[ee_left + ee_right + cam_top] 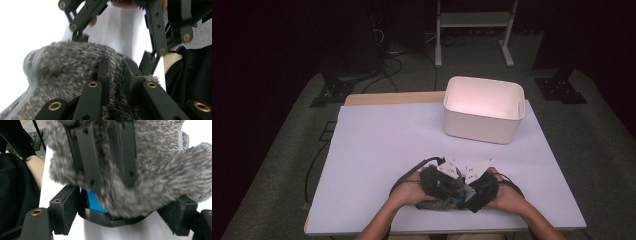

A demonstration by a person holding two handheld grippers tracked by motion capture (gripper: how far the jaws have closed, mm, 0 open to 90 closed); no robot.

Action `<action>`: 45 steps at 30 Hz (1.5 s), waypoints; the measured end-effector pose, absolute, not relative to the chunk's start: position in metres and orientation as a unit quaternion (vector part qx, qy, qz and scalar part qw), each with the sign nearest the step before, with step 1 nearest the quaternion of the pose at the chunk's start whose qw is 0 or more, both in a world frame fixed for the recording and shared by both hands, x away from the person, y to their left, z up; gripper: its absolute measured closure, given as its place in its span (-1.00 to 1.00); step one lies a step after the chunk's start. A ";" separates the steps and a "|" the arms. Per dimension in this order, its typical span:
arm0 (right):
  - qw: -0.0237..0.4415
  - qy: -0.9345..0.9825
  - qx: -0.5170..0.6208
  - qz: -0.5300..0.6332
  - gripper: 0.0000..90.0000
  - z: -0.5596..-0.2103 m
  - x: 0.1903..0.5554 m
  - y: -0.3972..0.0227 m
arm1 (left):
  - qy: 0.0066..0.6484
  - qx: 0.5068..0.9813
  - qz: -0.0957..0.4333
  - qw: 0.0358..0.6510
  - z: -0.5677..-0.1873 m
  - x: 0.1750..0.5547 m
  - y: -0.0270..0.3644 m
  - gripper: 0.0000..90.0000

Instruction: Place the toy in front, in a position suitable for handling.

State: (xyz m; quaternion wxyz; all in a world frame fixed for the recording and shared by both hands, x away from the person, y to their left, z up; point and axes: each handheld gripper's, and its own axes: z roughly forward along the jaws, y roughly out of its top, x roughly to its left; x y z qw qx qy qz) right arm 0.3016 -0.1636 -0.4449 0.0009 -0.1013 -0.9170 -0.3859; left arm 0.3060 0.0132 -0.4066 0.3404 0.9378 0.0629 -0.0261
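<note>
Grey, fuzzy knitted sock (439, 192) with a pale ribbed cuff, lifted just above the near edge of the white tabletop (377, 150), between both hands. Left gripper (117, 75) pinched nearly shut on a fold of the sock's fabric; right gripper (120, 206) with jaws standing wide apart on either side of the sock, pads not pressing it. Well beyond, white plastic bin (482, 122) at the table's far right.

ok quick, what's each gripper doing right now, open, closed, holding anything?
Left gripper: closed, pinching the grey fuzzy fabric.
Right gripper: jaws stand wide apart, open, with the fabric lying between them.
</note>
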 end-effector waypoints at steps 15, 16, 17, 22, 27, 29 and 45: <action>-0.009 -0.923 -0.099 -0.371 -0.52 -0.445 0.299 -0.160 | 0.076 0.940 -0.024 0.333 -0.405 0.304 0.036 0.72; -0.009 -0.923 -0.099 -0.371 -0.52 -0.445 0.299 -0.160 | 0.084 0.939 -0.025 0.334 -0.405 0.303 0.041 0.72; -0.008 -0.923 -0.099 -0.372 -0.52 -0.445 0.299 -0.160 | 0.091 0.938 -0.022 0.335 -0.404 0.302 0.052 0.72; -0.009 -0.924 -0.097 -0.369 -0.52 -0.445 0.300 -0.160 | 0.115 0.938 -0.009 0.328 -0.405 0.299 0.082 0.72; -0.009 -0.924 -0.097 -0.369 -0.53 -0.445 0.300 -0.160 | 0.145 0.934 -0.010 0.327 -0.415 0.295 0.109 0.72; -0.009 -0.924 -0.096 -0.370 -0.53 -0.445 0.300 -0.159 | 0.149 0.932 -0.010 0.329 -0.416 0.295 0.113 0.72; -0.010 -0.925 -0.098 -0.367 -0.54 -0.448 0.300 -0.157 | 0.101 0.937 -0.020 0.333 -0.403 0.303 0.064 0.72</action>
